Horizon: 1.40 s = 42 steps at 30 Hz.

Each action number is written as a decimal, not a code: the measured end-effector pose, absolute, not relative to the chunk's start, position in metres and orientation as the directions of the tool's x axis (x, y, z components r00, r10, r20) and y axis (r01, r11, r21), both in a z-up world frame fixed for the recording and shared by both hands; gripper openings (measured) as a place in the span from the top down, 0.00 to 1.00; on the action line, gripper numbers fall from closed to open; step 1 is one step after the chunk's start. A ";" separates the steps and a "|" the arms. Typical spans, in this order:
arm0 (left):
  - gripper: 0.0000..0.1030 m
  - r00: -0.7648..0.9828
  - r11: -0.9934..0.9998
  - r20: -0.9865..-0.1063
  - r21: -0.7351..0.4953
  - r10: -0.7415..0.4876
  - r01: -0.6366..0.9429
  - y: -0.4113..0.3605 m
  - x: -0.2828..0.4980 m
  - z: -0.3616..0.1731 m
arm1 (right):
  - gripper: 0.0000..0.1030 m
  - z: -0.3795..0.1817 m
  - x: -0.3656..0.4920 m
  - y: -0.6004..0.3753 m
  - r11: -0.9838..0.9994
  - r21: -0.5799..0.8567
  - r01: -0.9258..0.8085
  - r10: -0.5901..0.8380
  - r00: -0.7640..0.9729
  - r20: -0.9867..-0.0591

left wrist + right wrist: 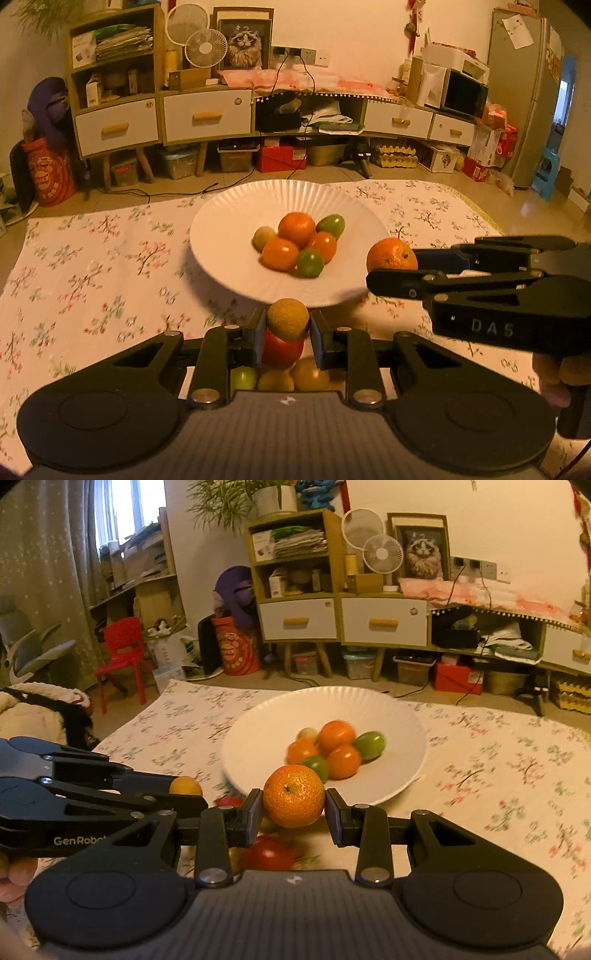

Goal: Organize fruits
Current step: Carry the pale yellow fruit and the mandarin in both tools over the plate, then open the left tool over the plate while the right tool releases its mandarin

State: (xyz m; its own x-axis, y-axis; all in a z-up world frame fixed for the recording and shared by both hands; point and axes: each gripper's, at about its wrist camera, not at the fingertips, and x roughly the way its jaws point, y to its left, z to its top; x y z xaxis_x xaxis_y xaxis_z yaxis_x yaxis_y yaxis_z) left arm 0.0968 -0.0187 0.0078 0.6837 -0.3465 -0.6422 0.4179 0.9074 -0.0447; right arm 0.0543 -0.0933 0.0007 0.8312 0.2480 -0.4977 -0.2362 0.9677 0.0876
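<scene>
A white fluted plate [229, 218] [399, 716] sits on the floral cloth and holds several orange and green fruits [295, 243] [336, 749]. My left gripper [287, 332] is shut on a small yellow-brown fruit [288, 318] just before the plate's near rim. Below it on the cloth lie a red fruit [282, 352], a green one [243, 378] and yellow ones [310, 374]. My right gripper [293, 805] is shut on a mandarin [293, 795], held at the plate's right rim in the left wrist view [391, 254]. The left gripper also shows in the right wrist view [186, 794].
The floral cloth [92, 266] covers the floor area around the plate. Behind it stand a low cabinet with white drawers [207, 114], storage boxes [280, 157] and cables. A red chair [120, 653] stands at the left in the right wrist view.
</scene>
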 end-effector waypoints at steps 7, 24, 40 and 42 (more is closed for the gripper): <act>0.75 0.683 0.907 -0.647 -0.033 -0.339 0.420 -0.031 0.116 0.005 | 0.68 0.001 0.077 -0.106 0.970 0.100 -0.221 0.241 0.828 -0.506; 0.75 0.652 0.912 -0.695 -0.014 -0.304 0.410 -0.049 0.153 -0.010 | 0.68 -0.013 0.105 -0.113 0.967 0.033 -0.253 0.228 0.799 -0.556; 0.74 0.657 0.905 -0.688 0.004 -0.307 0.426 -0.049 0.155 -0.012 | 0.67 -0.015 0.113 -0.117 0.970 0.029 -0.243 0.218 0.801 -0.558; 0.73 0.658 0.905 -0.688 0.003 -0.308 0.426 -0.048 0.155 -0.012 | 0.64 -0.014 0.113 -0.119 0.969 0.037 -0.243 0.222 0.800 -0.558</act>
State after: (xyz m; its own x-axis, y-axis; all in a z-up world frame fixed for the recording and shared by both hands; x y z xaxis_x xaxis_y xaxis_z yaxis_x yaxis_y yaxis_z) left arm 0.1551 -0.0482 -0.0120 0.6575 -0.3078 -0.6877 0.4264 0.9046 0.0028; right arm 0.1133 -0.1186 -0.0141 0.7999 0.2219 -0.5576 -0.2431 0.9693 0.0370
